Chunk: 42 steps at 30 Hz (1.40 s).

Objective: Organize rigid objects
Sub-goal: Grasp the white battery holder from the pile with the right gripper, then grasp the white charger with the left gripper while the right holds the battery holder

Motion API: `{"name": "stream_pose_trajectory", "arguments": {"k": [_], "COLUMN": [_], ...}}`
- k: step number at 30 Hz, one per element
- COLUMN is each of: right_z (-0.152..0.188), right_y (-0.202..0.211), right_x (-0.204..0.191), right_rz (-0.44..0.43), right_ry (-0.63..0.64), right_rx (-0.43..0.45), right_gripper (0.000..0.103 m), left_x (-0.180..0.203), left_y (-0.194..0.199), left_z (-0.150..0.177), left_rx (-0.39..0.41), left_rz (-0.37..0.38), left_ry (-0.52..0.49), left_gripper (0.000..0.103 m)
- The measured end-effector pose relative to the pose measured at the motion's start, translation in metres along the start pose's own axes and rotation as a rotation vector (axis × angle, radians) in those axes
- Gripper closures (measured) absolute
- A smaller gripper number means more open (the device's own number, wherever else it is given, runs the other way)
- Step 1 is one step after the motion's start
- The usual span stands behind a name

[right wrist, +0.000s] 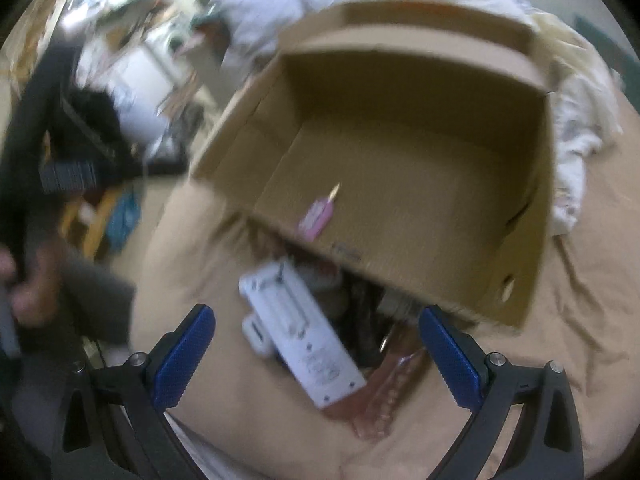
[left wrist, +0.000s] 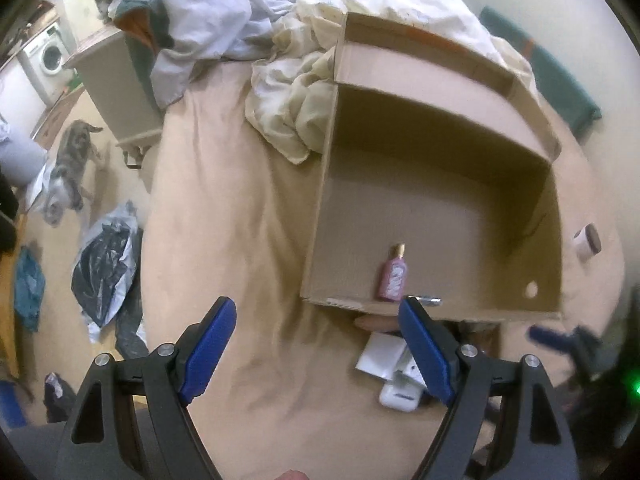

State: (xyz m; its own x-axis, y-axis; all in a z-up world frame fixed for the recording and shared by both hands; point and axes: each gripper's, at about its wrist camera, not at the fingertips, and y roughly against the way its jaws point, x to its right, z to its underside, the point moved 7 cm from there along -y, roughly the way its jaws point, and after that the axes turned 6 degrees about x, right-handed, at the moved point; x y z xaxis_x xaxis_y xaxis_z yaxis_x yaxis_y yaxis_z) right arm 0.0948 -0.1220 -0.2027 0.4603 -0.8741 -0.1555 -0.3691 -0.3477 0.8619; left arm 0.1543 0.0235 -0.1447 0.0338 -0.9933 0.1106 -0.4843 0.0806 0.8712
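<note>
An open cardboard box (left wrist: 436,152) lies on a beige bed sheet and holds a small pink perfume bottle (left wrist: 392,274), which also shows in the right wrist view (right wrist: 318,216). My left gripper (left wrist: 316,320) is open and empty over the sheet, left of the box's near edge. White devices (left wrist: 394,376) lie in front of the box. My right gripper (right wrist: 316,332) is open and empty above a long white device (right wrist: 300,340), beside a clear pinkish item (right wrist: 388,396). The box (right wrist: 400,128) fills that blurred view.
Crumpled cream and white bedding (left wrist: 292,80) lies behind the box. A small jar (left wrist: 586,242) sits right of the box. A cat (left wrist: 68,172), plastic bags (left wrist: 106,268) and a washing machine (left wrist: 46,54) are on the floor at left.
</note>
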Motion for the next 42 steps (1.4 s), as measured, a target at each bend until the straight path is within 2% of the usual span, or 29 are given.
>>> {"name": "stream_pose_trajectory", "arguments": {"k": [2, 4, 8, 10, 11, 14, 18, 21, 29, 35, 40, 42], "right_z": [0.008, 0.013, 0.011, 0.013, 0.014, 0.008, 0.001, 0.005, -0.009, -0.035, -0.042, -0.039], "right_y": [-0.016, -0.031, -0.051, -0.06, -0.066, -0.073, -0.072, -0.062, -0.003, 0.057, 0.081, 0.079], "right_x": [-0.001, -0.005, -0.015, -0.021, -0.022, -0.026, -0.025, -0.027, -0.013, 0.004, 0.028, 0.039], "right_rz": [0.008, -0.023, -0.025, -0.036, -0.03, -0.015, -0.009, -0.038, -0.048, -0.047, -0.029, -0.021], "right_ry": [0.025, 0.038, 0.099, 0.11, 0.119, 0.144, 0.148, 0.128, 0.072, 0.012, -0.088, -0.143], "right_rx": [-0.056, -0.112, -0.153, -0.183, -0.204, -0.198, -0.188, -0.18, -0.085, 0.079, 0.214, 0.237], "right_gripper": [0.002, 0.019, 0.022, 0.038, 0.042, 0.044, 0.055, 0.057, 0.058, 0.058, 0.058, 0.058], "left_x": [0.0, 0.0, -0.001, 0.001, 0.003, 0.01, 0.013, 0.013, 0.007, 0.013, 0.021, 0.026], "left_y": [0.004, 0.007, 0.004, 0.001, 0.0, -0.002, -0.003, -0.004, -0.009, -0.021, -0.034, -0.041], "left_z": [-0.003, -0.004, -0.002, 0.0, 0.001, 0.003, 0.005, 0.004, 0.004, 0.014, 0.025, 0.032], "left_rx": [0.014, 0.017, 0.005, -0.002, -0.007, -0.01, 0.003, 0.014, -0.003, -0.054, -0.096, -0.12], "left_rz": [0.002, 0.01, 0.006, -0.012, -0.014, -0.007, -0.03, -0.061, -0.053, -0.037, -0.029, -0.018], "left_ry": [0.009, 0.017, 0.013, -0.01, -0.023, -0.047, -0.092, -0.121, -0.106, -0.12, -0.143, -0.164], "left_gripper": [0.021, 0.021, 0.021, 0.021, 0.021, 0.021, 0.021, 0.021, 0.021, 0.021, 0.021, 0.021]}}
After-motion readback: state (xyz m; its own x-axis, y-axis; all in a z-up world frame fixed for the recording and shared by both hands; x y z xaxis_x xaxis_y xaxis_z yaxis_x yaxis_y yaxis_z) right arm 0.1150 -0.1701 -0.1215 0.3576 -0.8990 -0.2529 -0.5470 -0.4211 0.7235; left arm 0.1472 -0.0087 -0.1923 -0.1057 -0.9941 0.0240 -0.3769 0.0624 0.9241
